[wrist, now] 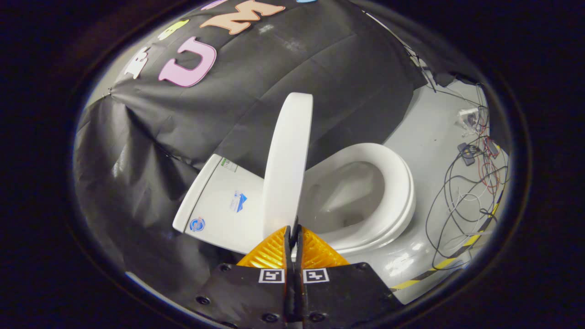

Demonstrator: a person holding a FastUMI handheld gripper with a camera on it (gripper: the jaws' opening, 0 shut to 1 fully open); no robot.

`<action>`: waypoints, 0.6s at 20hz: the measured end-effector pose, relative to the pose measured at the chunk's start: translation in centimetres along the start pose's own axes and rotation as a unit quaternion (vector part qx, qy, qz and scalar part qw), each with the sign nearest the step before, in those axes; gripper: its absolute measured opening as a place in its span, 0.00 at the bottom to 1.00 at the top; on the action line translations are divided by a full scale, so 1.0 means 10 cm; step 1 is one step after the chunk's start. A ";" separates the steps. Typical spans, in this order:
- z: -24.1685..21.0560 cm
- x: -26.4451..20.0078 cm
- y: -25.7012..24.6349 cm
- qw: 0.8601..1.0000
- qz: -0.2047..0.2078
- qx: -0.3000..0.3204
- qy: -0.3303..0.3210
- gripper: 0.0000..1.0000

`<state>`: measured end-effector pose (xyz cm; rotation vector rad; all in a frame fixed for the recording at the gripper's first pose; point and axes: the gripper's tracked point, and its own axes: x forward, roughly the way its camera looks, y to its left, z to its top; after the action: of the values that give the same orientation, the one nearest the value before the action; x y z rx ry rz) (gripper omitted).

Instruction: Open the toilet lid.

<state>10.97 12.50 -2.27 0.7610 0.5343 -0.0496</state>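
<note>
The toilet lid (289, 164) is raised, seen almost edge-on, standing near upright between the tank (219, 205) on the left and the open seat (388, 183) and bowl (347, 196) on the right. Its lower edge comes down to just ahead of the gripper (292, 233). The task is judged essentially done: the lid is up and the seat ring is fully exposed. Whether the lid leans against the tank or stands free cannot be told from this angle.

The fingers are brought together, only a thin dark slit left between them; nothing is seen clamped. The tips sit right at the lid's lower edge, and it cannot be told whether they touch it. A closed pair is likely used as a blunt pusher, so the lid is lifted by its rim rather than pinched.

The toilet is viewed tilted, so the gripper appears held rolled to one side. The tank is backed against the black cloth wall (137, 151), which gives the lid a stop behind it.

Farther right, on the grey floor (425, 132), loose cables (461, 201) and a small adapter (466, 153) lie well apart from the bowl; striped tape (438, 267) marks the near floor edge. If the lid is short of its balance point, it could drop back onto the seat once the fingers are taken away.
</note>
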 end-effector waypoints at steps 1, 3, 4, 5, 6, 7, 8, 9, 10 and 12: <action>0.02 0.01 0.02 1.000 -0.005 -0.009 -0.003 0.00; 0.04 0.02 0.11 1.000 -0.005 -0.016 -0.006 0.01; 0.05 0.02 0.13 1.000 -0.004 -0.014 -0.008 0.00; 0.04 0.02 0.17 1.000 -0.007 -0.014 -0.010 0.00; 0.04 0.02 0.18 1.000 -0.011 -0.014 -0.013 0.00; 0.04 0.03 0.18 1.000 -0.016 -0.016 -0.014 0.00; 0.02 0.04 0.18 1.000 -0.019 -0.016 -0.015 0.00; 0.03 0.04 0.18 1.000 -0.021 -0.015 -0.014 0.01; 0.02 0.04 0.19 1.000 -0.021 -0.014 -0.011 0.00; 0.04 0.05 0.25 1.000 -0.016 -0.012 -0.004 0.00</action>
<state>12.13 14.11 -0.67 0.7278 0.5394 -0.0749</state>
